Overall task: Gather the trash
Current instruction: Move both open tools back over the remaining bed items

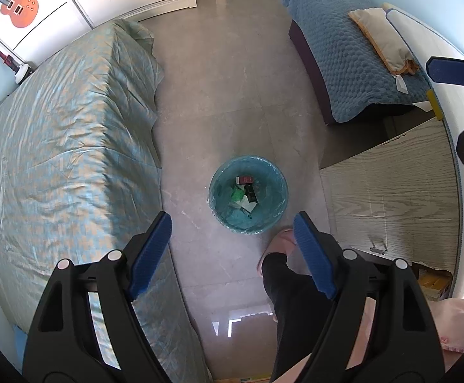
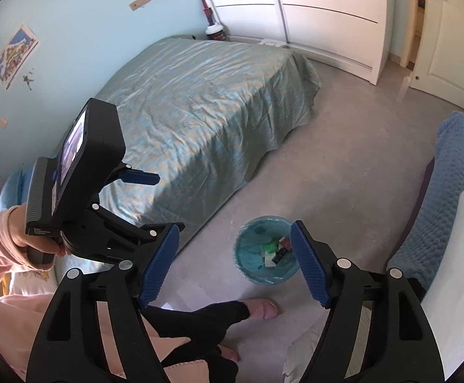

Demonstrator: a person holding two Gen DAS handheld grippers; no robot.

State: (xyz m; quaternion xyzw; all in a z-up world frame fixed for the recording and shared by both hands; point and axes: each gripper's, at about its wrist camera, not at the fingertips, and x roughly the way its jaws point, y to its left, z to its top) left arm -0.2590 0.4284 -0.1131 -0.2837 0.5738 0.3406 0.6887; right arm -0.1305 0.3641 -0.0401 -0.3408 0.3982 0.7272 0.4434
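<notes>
A round bin with a teal liner [image 1: 219, 188] stands on the floor between the bed and a cabinet. It holds several scraps of trash [image 1: 246, 193]: small boxes, a green piece, white paper. It also shows in the right wrist view [image 2: 247, 255]. My left gripper [image 1: 233, 223] is open and empty, held high above the bin. My right gripper [image 2: 235, 236] is open and empty, also high above the bin. The left gripper's body [image 2: 85, 175] shows at the left of the right wrist view.
A bed with a teal cover [image 1: 66, 146] lies left of the bin. A wood-grain cabinet [image 1: 391, 191] and a blue-blanketed bench [image 1: 343, 63] stand to the right. The person's leg and pink slipper [image 1: 279, 242] are beside the bin. White wardrobes [image 2: 327, 16] line the far wall.
</notes>
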